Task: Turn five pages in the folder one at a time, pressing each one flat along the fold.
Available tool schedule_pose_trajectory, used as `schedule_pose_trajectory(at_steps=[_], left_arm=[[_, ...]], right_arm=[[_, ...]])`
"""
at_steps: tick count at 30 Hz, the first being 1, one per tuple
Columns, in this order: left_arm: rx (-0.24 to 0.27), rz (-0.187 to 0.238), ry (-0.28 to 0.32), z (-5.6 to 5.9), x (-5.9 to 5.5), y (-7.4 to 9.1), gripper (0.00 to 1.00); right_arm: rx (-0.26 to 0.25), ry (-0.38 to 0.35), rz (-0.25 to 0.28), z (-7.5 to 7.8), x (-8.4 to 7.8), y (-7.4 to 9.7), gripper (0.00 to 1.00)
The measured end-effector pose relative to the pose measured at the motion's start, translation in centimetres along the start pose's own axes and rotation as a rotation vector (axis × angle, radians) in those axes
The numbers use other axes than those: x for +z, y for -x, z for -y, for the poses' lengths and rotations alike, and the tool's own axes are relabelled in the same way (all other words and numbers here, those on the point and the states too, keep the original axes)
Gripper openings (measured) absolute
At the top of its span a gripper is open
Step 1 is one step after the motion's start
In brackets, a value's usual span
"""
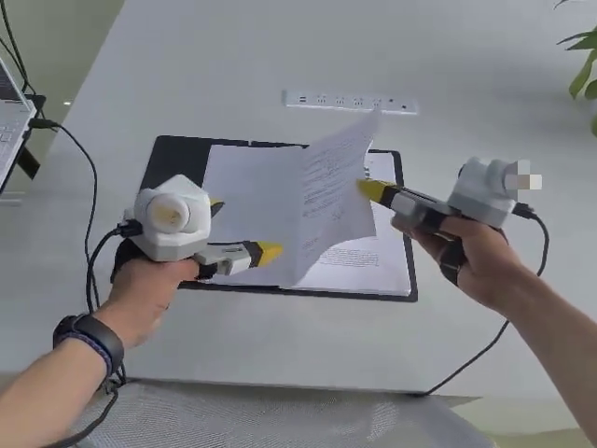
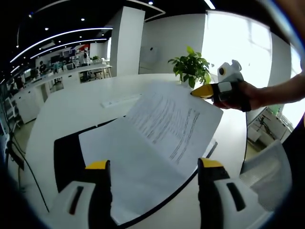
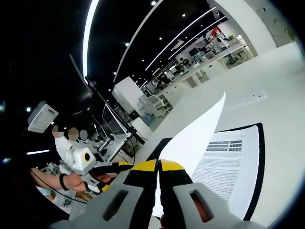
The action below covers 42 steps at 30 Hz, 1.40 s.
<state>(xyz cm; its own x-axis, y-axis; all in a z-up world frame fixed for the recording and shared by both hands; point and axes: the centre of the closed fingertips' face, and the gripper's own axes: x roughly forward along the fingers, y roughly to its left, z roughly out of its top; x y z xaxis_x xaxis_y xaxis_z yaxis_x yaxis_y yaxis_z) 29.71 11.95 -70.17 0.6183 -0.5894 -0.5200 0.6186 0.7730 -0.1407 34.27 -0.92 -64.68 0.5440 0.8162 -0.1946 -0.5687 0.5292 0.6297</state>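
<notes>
A black folder (image 1: 168, 154) lies open on the white table (image 1: 280, 47). One printed page (image 1: 326, 205) stands lifted over the fold, curling toward the left. My right gripper (image 1: 373, 191) is shut on that page's upper outer edge; its own view shows both jaws (image 3: 158, 167) closed on the sheet (image 3: 200, 133). My left gripper (image 1: 242, 228) stands open at the folder's near left corner, above the blank left-hand page (image 1: 247, 187), jaws apart (image 2: 153, 164) and touching no paper. The right gripper (image 2: 205, 90) pinches the page (image 2: 167, 129) in the left gripper view too.
A white power strip (image 1: 350, 101) lies beyond the folder. A laptop (image 1: 9, 117) and black cables (image 1: 89, 177) are at the far left. A potted plant (image 1: 583, 56) stands at the right edge. A printed page (image 1: 373, 257) lies flat on the folder's right side.
</notes>
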Motion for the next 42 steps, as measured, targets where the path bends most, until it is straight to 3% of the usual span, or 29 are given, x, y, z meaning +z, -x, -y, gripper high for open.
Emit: schedule_pose_trajectory(at_steps=[8,20,32,42], left_arm=[[0.022,0.015,0.021,-1.6,-0.6,2.0,0.74],[0.048,0.021,0.04,-3.2,-2.2,4.7,0.76],[0.079,0.029,0.085,-4.2,-3.7,6.8,0.76],[0.083,0.023,0.118,-3.9,-5.0,7.4,0.76]], right_arm=[[0.068,0.029,-0.024,-3.0,-0.3,-3.5,0.0],[0.138,0.02,-0.093,-6.2,-2.8,-9.3,0.0],[0.167,-0.018,-0.199,-7.0,-7.0,-14.2,0.0],[0.142,-0.073,-0.295,-6.0,-11.2,-16.7,0.0]])
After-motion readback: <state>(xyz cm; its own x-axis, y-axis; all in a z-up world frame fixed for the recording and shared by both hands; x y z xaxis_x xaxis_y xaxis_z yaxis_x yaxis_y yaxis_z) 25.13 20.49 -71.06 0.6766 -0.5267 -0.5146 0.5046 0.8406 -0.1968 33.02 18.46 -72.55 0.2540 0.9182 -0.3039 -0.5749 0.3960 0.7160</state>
